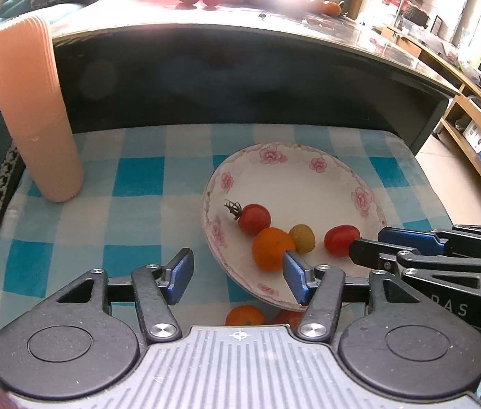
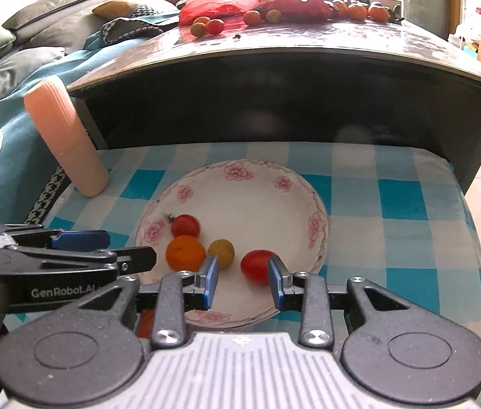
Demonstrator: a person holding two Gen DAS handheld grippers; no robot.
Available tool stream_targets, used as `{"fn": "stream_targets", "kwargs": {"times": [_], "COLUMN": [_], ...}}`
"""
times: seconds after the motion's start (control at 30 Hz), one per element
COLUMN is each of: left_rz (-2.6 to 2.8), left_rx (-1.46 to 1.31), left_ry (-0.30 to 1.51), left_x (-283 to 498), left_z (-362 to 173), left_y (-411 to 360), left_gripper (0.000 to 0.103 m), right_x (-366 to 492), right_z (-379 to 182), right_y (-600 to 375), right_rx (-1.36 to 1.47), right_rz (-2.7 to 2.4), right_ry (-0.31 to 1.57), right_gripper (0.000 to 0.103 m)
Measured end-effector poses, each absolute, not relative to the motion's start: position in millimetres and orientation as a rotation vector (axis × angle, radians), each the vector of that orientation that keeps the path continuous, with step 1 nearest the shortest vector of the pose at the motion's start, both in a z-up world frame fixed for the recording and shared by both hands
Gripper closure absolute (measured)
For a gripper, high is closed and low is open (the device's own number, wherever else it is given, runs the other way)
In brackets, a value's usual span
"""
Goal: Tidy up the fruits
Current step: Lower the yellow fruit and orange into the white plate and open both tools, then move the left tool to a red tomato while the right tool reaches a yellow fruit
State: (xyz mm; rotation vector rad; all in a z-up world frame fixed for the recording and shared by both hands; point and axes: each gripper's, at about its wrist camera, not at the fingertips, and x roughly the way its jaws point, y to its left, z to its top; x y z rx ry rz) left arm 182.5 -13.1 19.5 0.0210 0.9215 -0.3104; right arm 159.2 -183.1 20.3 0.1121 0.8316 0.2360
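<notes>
Four small fruits lie in the near half of the floral plate (image 2: 315, 225): a red tomato with a stem (image 2: 185, 225) toward the left rim, an orange one (image 2: 185, 253) just in front of it, a yellow one (image 2: 221, 253) touching the orange one's right side, and an oval red tomato (image 2: 256, 266) a little apart to the right. The plate sits about mid-way across the blue checked cloth (image 2: 404, 201), nearer its front edge. The right gripper (image 2: 243, 283) hangs over the plate's near rim, jaws parted with nothing between them, the oval tomato just ahead of its right finger. The left gripper (image 1: 237, 274) is spread wide and empty at the plate's near-left rim; two more orange fruits (image 1: 244, 315) show on the cloth beneath it. A ribbed peach cylinder (image 2: 70, 139) leans at the cloth's far-left corner. More tomatoes (image 2: 208, 27) lie on the dark table (image 2: 308, 44) behind
</notes>
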Motion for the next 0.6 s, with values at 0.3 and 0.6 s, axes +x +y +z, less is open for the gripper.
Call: {"fn": "stream_targets", "kwargs": {"times": [0.3, 0.6], "left_rz": [-0.325, -0.335], "left_rx": [0.034, 0.052], "left_ry": [0.932, 0.949], "left_x": [175.0, 164.2], "left_z": [18.5, 17.2], "left_y": [-4.7, 8.1], "left_gripper": [0.037, 0.037], "right_x": [149.7, 137.8], "right_z": [21.1, 17.6], "right_y": [-171.7, -164.8], "right_rx": [0.09, 0.089], "right_rz": [0.269, 0.293], "right_ry": [0.838, 0.872], "right_gripper": [0.058, 0.058]}}
